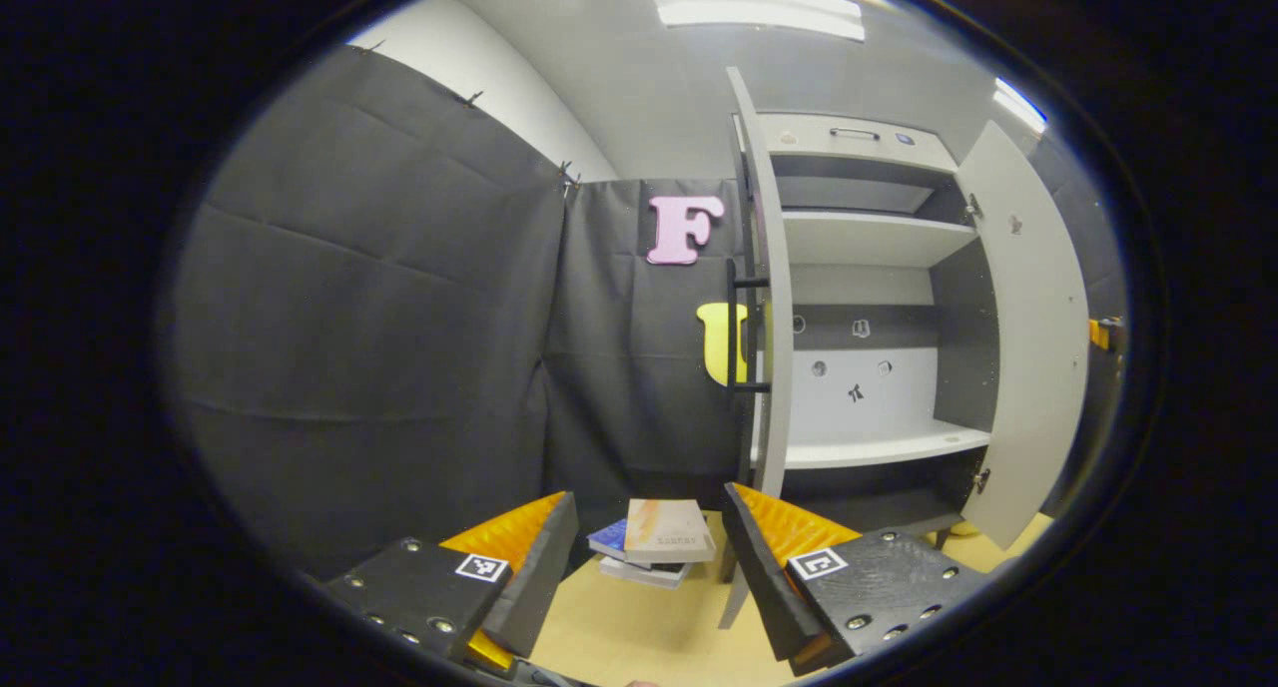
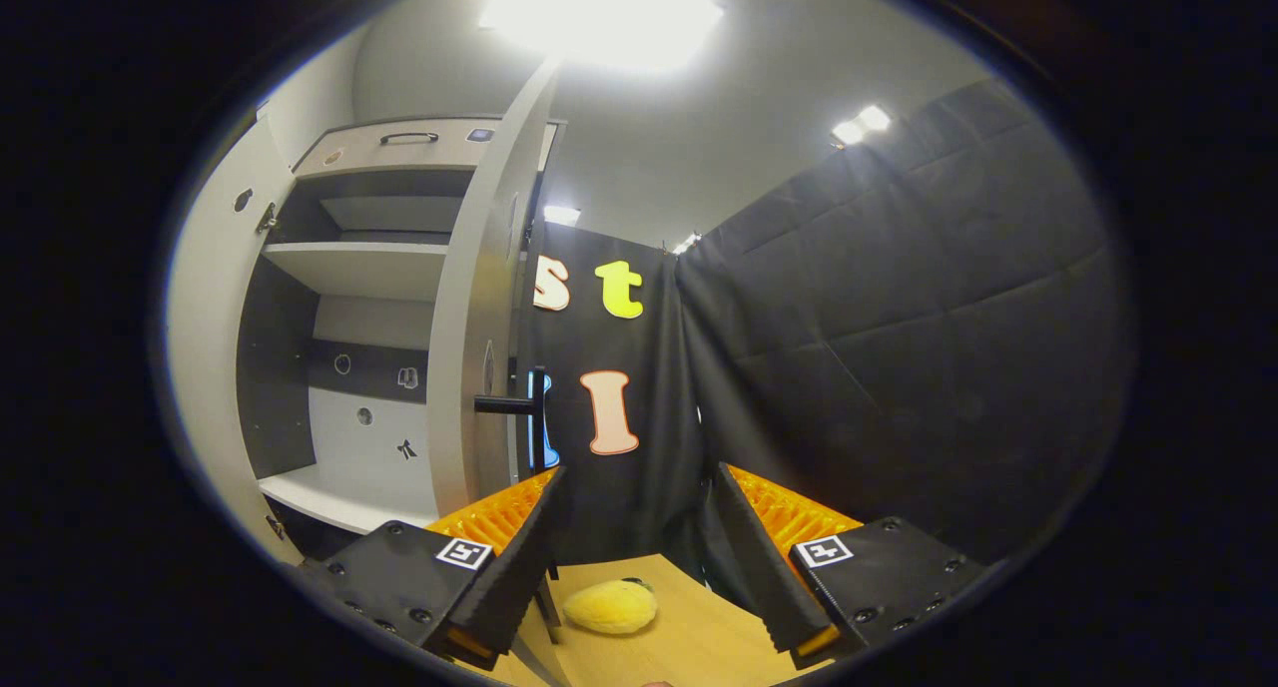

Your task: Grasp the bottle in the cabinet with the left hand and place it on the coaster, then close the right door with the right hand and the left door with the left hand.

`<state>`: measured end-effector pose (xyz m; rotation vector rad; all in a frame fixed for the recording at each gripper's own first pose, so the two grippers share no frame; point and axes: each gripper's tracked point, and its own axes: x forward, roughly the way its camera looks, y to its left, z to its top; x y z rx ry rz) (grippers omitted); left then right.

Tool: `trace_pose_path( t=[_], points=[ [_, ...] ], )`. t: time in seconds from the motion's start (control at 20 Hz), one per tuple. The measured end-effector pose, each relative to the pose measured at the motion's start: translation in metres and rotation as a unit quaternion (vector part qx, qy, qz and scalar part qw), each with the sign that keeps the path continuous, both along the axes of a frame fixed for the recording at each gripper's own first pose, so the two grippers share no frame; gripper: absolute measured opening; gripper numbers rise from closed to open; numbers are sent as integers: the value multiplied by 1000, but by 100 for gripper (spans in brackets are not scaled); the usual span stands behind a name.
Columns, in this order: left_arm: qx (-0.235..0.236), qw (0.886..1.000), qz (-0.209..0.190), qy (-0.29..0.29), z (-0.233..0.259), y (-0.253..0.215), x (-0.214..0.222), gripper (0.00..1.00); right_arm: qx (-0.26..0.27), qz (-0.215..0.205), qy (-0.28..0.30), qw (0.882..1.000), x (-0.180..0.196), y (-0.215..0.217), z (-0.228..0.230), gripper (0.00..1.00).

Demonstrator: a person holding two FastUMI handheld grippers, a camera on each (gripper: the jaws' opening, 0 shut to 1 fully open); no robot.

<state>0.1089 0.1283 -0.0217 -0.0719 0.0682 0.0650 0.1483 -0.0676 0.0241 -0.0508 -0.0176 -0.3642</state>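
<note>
Left gripper view: our left gripper [image 1: 649,557] hangs with fingers spread, holding nothing, above the wooden table [image 1: 639,632]; a stack of books [image 1: 654,545] lies ahead; the cabinet [image 1: 869,308] stands with its left door [image 1: 764,288] and right door [image 1: 1028,328] swung out.
Bottle: we cannot make it out on the shelves.
Right gripper view: our right gripper [image 2: 634,552] is spread and empty; a yellow plush toy [image 2: 611,607] lies on the table between its fingers.

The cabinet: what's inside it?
The cabinet stands open with bare shelves; its back panel has small holes. No bottle visible. The bottom compartment is dark and partly hidden.
</note>
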Motion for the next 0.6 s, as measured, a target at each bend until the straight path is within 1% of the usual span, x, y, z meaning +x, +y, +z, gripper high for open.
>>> trace_pose_path(
  t=[0.15,0.2,0.25,0.3,0.4,0.6],
  points=[
    [-4,1000,-4,-2,-2,3,4,86,1,15,-7,1000,-1,19,2,94],
    [-7,1000,-7,-1,-3,3,6,93,2,21,-9,1000,-1,25,1,94],
    [-9,1000,-9,-2,-3,3,7,93,5,28,-10,1000,-1,33,1,91],
    [-10,1000,-10,-2,-4,2,9,93,9,36,-11,999,-1,39,0,94],
    [-12,1000,-12,-2,-4,2,12,93,16,55,-12,998,2,54,0,94],
    [-12,1000,-11,-5,-4,4,11,93,18,78,-12,997,7,77,-2,94]
  ],
)
